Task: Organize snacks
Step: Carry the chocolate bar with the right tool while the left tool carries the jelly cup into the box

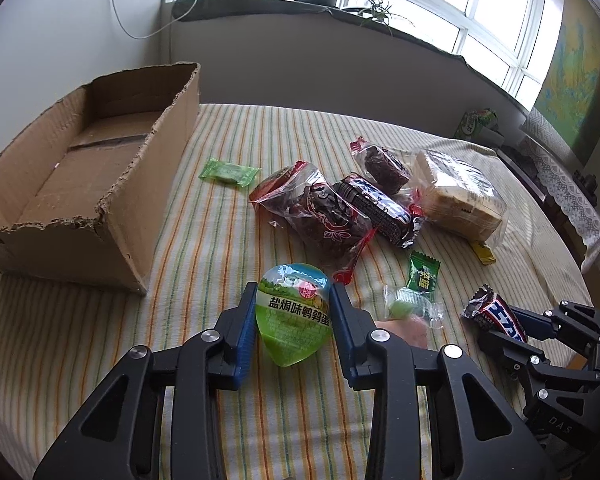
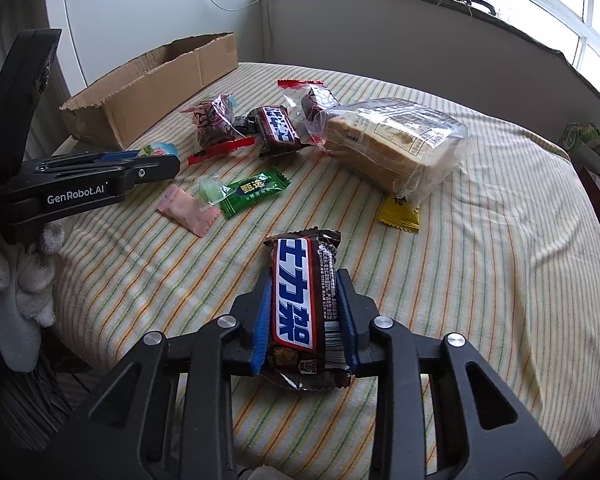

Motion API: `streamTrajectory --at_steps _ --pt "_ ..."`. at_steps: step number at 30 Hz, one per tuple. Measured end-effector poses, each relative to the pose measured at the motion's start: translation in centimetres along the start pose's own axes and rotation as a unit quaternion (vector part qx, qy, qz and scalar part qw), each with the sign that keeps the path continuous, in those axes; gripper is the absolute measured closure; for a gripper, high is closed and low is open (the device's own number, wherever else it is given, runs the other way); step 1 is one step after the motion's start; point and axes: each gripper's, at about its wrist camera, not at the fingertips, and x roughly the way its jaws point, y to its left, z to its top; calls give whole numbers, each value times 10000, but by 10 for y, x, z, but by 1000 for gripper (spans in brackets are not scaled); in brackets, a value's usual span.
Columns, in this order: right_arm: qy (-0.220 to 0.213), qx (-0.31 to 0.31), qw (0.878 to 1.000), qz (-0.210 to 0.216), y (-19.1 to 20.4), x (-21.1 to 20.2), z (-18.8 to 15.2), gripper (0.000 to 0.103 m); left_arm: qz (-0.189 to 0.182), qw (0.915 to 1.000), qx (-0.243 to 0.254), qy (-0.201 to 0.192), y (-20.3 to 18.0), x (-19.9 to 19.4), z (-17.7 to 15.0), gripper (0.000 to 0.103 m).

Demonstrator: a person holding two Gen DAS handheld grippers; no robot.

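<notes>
Two hand-held grippers each lift a snack above a striped bed, with sorting barely begun. The left gripper (image 1: 294,320) has its jaws clamped on a green egg pack (image 1: 294,316), held clear of the sheet just short of the box (image 1: 140,184), whose visible floor holds nothing so far. The right gripper (image 2: 305,320) has its jaws clamped on a chocolate bar (image 2: 305,312), lengthwise between the blue pads and raised over open sheet, well apart from the box. Still lying loose on the bed (image 2: 500,240): a bread bag (image 2: 396,140), a second chocolate bar (image 2: 278,130), two clear packs of dark sweets (image 2: 212,122), a green candy (image 2: 256,192), a pink sachet (image 2: 188,210), a yellow sachet (image 2: 400,216) tucked just beside the bread, and a small green sweet (image 1: 229,172) near the box wall (seen only from the left wrist). Judging by this, two items are in hand, none appears delivered, and most of the pile remains to be moved.
</notes>
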Motion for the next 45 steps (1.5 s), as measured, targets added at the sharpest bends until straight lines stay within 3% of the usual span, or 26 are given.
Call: streamTrajectory --at_steps 8,17,26,30,36,45 --pt "-146 204 9997 -24 -6 -15 1 73 -120 9998 -82 -149 4 -14 4 70" --pt "-593 112 9980 202 6 -44 41 73 -442 9961 -296 -703 12 -57 25 70" --pt "-1005 -249 9926 633 39 -51 125 73 134 9877 -849 -1306 62 -79 68 70" --pt "-1030 -338 9903 874 62 -37 165 72 456 9814 -1187 -1439 90 -77 76 70" --pt "-871 -533 9867 1261 110 -1 211 72 828 9750 -1593 -1310 127 -67 69 70" --pt "-257 -672 9890 1290 157 77 236 72 946 9704 -1905 -1139 155 -60 63 70"
